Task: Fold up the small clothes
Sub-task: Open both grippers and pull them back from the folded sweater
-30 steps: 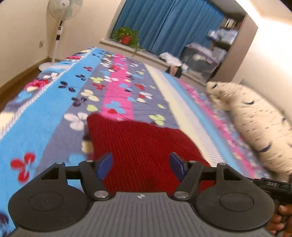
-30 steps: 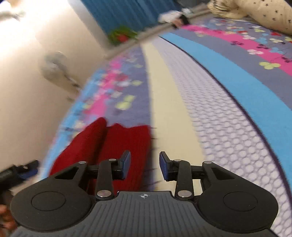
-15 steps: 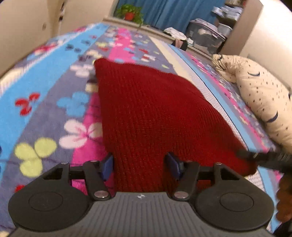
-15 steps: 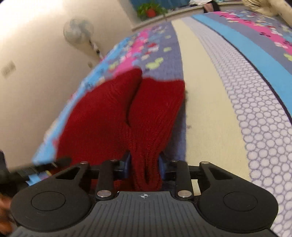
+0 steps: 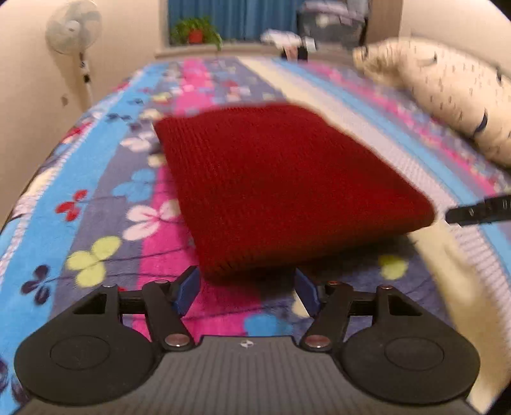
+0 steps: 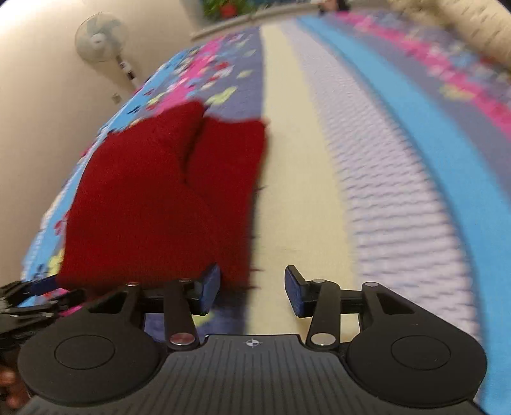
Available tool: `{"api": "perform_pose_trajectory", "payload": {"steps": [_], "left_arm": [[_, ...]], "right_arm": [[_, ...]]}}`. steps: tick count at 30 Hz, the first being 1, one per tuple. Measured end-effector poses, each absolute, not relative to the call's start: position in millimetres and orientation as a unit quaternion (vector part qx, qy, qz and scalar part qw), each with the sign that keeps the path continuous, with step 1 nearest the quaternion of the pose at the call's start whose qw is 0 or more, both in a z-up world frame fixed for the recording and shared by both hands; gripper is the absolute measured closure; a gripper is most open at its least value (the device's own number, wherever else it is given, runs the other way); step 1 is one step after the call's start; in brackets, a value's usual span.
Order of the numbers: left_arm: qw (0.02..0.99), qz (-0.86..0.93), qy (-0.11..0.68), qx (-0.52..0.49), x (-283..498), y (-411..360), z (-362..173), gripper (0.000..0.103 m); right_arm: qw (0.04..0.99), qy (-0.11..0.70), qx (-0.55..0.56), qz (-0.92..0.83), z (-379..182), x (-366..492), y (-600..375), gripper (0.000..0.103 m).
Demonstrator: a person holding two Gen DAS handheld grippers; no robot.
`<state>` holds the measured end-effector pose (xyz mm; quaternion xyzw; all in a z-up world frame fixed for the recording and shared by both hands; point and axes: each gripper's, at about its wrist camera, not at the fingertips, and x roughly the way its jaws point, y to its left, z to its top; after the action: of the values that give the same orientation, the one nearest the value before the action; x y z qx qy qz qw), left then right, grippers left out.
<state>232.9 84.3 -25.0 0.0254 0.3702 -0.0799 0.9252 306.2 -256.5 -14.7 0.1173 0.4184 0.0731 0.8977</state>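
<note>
At bed centre, just ahead of both grippers, lies the red knit garment, folded into a thick pad. It looks soft, light and floppy, its coarse ribbing unlikely to slip; I'd pinch the near hem or a corner, through all layers. The left gripper gapes wide at 6 o'clock, holding nothing. The right gripper is likewise spread and empty, the knit at its 10 o'clock. Beneath is a plush flowered blanket, which may drag. A cream pillow sits at 2 o'clock, a standing fan at 10, a potted plant at 12.
</note>
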Motion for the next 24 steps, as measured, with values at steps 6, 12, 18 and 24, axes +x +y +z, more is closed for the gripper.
{"api": "perform_pose_trajectory", "payload": {"steps": [6,12,18,24], "left_arm": [[0.945,-0.049,0.323,0.033,162.5,79.1,9.8,0.002],[0.955,-0.047,0.291,0.034,94.6,58.3,39.1,0.0],[0.961,-0.036,0.274,0.025,59.4,40.7,40.0,0.0],[0.949,0.009,0.314,-0.022,70.9,51.3,36.0,0.0]], "right_arm": [[0.921,0.366,0.109,0.08,27.3,221.2,-276.5,0.047],[0.947,0.299,0.076,0.087,42.9,148.1,-261.3,0.024],[0.95,0.294,0.067,0.083,42.6,125.9,-239.8,0.02],[0.953,0.287,0.062,0.079,43.3,122.7,-224.3,0.012]]}}
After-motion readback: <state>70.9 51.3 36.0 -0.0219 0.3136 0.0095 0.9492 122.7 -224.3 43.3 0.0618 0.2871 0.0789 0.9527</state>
